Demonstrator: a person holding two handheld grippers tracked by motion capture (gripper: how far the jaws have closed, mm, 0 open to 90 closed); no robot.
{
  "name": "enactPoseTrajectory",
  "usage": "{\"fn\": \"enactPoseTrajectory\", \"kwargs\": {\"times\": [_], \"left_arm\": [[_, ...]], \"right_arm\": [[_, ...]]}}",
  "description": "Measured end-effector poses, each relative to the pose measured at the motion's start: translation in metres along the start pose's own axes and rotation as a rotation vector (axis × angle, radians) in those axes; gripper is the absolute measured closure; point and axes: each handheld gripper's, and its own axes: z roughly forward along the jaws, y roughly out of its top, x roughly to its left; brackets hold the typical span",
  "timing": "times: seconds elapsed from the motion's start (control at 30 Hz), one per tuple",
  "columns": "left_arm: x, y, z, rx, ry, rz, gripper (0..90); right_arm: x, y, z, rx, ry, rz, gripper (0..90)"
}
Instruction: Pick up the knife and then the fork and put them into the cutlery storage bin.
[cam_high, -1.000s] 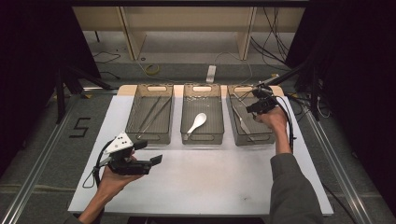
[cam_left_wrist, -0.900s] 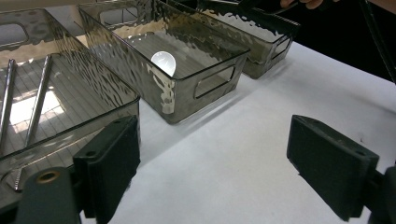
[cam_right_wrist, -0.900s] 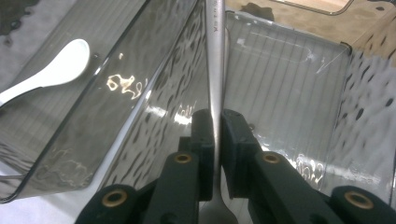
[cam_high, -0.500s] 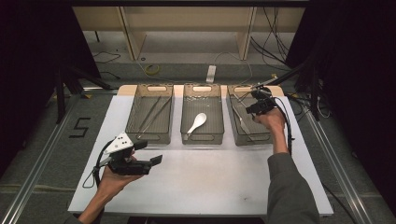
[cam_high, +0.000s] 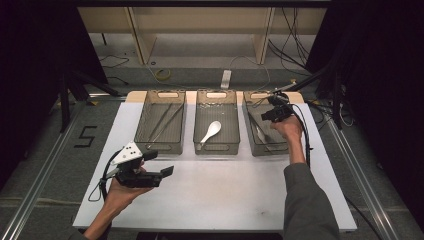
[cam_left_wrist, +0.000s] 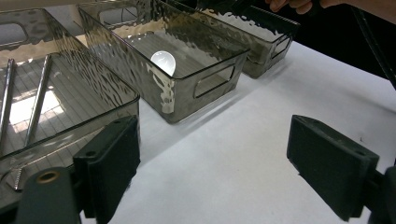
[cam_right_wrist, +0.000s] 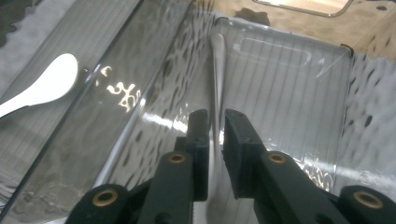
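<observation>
While the right tongs (cam_right_wrist: 215, 135) stand narrowly parted astride a metal utensil (cam_right_wrist: 217, 70) in the right bin (cam_high: 260, 146), its long axis runs up-frame; the left tongs (cam_left_wrist: 224, 172) gape wide, empty, far.

A single black numeral "5" (cam_high: 86, 136) is marked on the grey floor to the left of the white bench (cam_high: 225, 190), near a metal rail, seen in the high view. It is the one piece of readable text. The three clear, ripple-walled plastic bins, the white bench surface and the black handheld tools carry no readable labels, brands or numbers in the high view or in either gripper view.
</observation>
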Motion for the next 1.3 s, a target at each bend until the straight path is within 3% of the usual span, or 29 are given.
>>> {"fn": "enactPoseTrajectory", "kwargs": {"times": [0.27, 0.47, 0.63, 0.73, 0.87, 0.93, 1.0, 1.3], "left_arm": [[0.000, 0.000, 0.000, 0.001, -0.001, -0.001, 16.7], [0.001, 0.000, 0.000, -0.005, -0.007, -0.015, 16.7], [0.001, 0.000, 0.000, -0.004, -0.006, -0.012, 16.7], [0.001, 0.000, 0.000, -0.002, -0.006, -0.013, 16.7], [0.000, 0.000, 0.000, 0.001, -0.006, -0.007, 16.6], [0.001, 0.000, 0.000, 0.002, -0.006, -0.009, 16.6], [0.001, 0.000, 0.000, 0.001, -0.006, -0.008, 16.6], [0.001, 0.000, 0.000, -0.002, -0.006, -0.014, 16.6]], "right_arm": [[-0.001, -0.003, -0.008, -0.019, 0.030, 0.003, 68.6], [0.004, -0.009, -0.018, -0.080, 0.075, 0.013, 53.7], [0.014, -0.020, -0.032, -0.172, 0.150, 0.017, 42.8], [0.023, -0.031, -0.037, -0.203, 0.172, 0.016, 36.9], [0.032, -0.044, -0.044, -0.267, 0.226, 0.039, 33.5], [0.038, -0.050, -0.047, -0.286, 0.234, 0.028, 32.4], [0.044, -0.055, -0.049, -0.298, 0.271, 0.018, 31.4], [0.071, -0.076, -0.058, -0.362, 0.307, -0.029, 28.0]]}}
